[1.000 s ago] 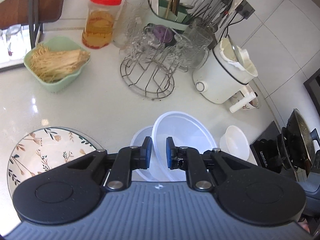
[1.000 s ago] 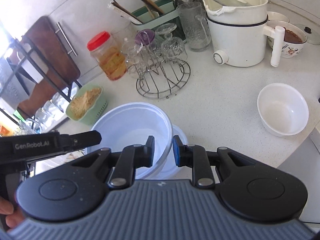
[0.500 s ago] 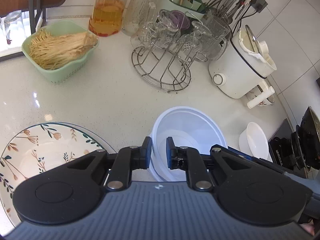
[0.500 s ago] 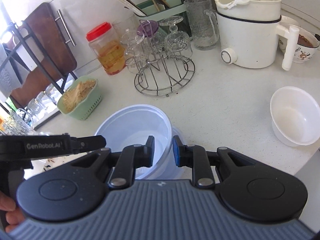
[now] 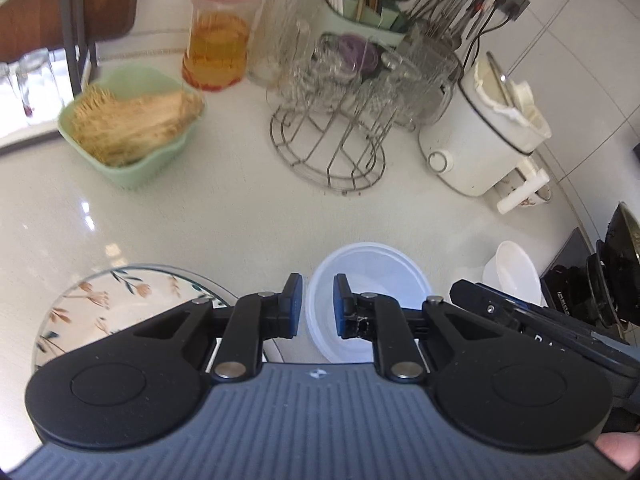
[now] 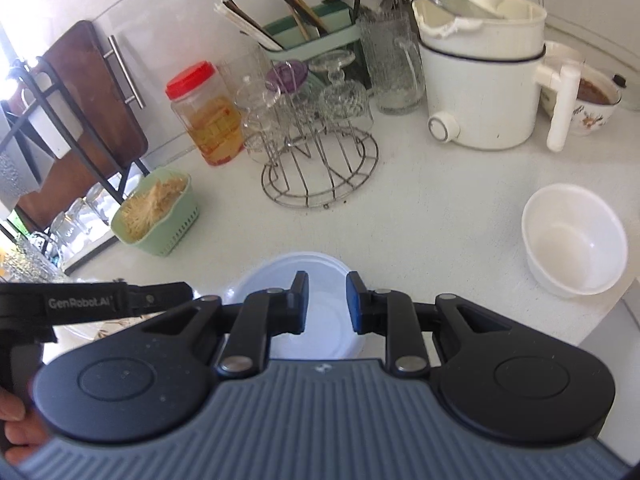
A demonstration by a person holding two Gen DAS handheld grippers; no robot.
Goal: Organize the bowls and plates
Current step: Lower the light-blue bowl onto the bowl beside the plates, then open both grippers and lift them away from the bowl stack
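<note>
While both are hovering over the plastic bowl (image 5: 372, 268) on the bench (image 5: 240, 216), the left claw (image 5: 316, 304) and right claw (image 6: 327, 300) are staying clenched, gripping nothing.

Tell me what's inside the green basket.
The green basket holds a heap of thin, pale straw-like strands; whatever lies beneath them is covered.

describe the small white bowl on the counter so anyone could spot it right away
Start at the white electric pot at the back of the counter. In front of it, beside the stove, sits the white bowl. It stands alone, upright and empty, plain glossy white, smaller than the pale stacked bowls.
</note>
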